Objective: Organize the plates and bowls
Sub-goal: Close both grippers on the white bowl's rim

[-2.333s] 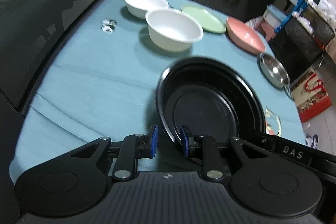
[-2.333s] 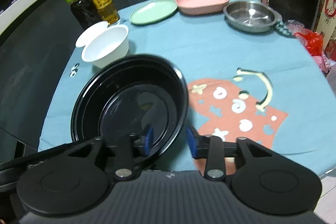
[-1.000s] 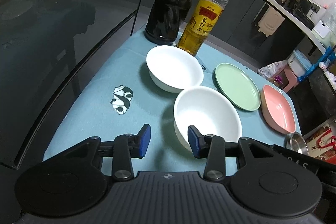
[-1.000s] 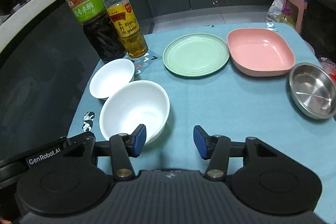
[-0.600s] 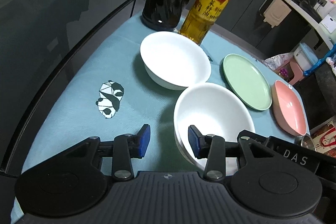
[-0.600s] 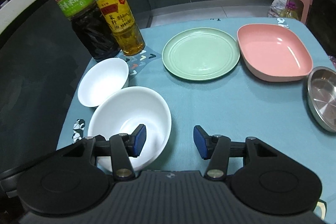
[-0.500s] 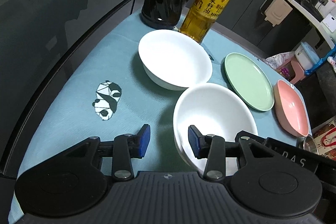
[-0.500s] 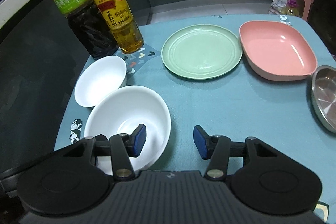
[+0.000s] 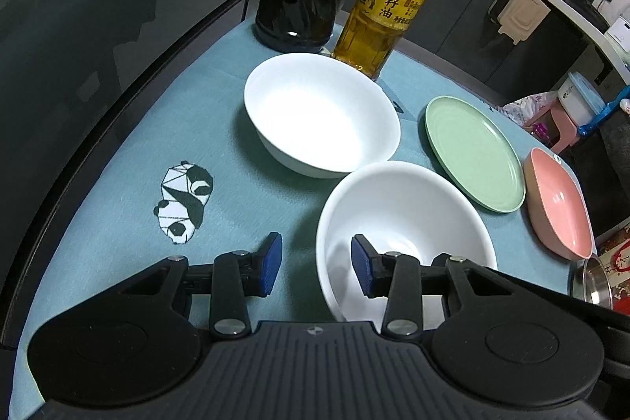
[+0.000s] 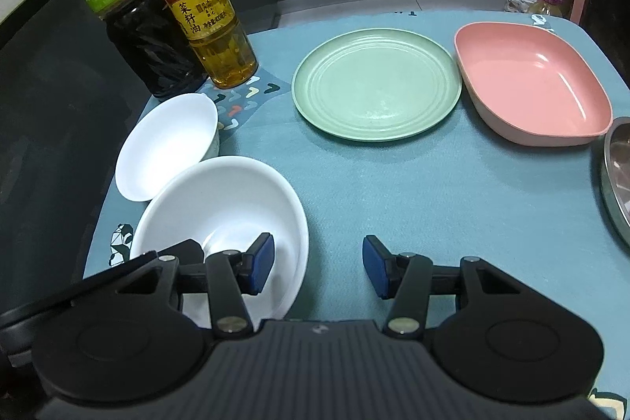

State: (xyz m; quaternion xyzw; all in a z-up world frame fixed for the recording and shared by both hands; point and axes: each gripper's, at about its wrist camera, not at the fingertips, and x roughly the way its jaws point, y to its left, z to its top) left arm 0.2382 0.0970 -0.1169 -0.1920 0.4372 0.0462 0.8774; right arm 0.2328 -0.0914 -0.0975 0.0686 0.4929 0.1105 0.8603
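A: Left tool?
B: Low centre of the left view, jaws partly apart and closing. Straddles the near rim of the near bowl: right pad inside the bowl, left pad outside over the cloth. No pad seen pressing on the rim yet, so nothing gripped.

A: Right tool?
B: Low centre of the right view, jaws wide. Left pad inside the same near bowl, right pad outside above the cloth, the bowl's right rim between them. Cannot see any pad pressing on it; holds nothing.

A: Where exactly the near bowl?
B: Lower left of the right view, centre right of the left view, upright on the table. Rim touching or just beside the far bowl, which shows at middle left in the right view.

A: Other dishes?
B: Green plate at upper centre of the right view, flat on the cloth. Pink dish just right of it, very close. Steel bowl cut off at the right edge. In the left view, plate and pink dish along the right side.

A: Anything else?
B: Dark bottle and oil bottle side by side at upper left, upright, just behind the far bowl. Panda print on the cloth, left of the bowls.
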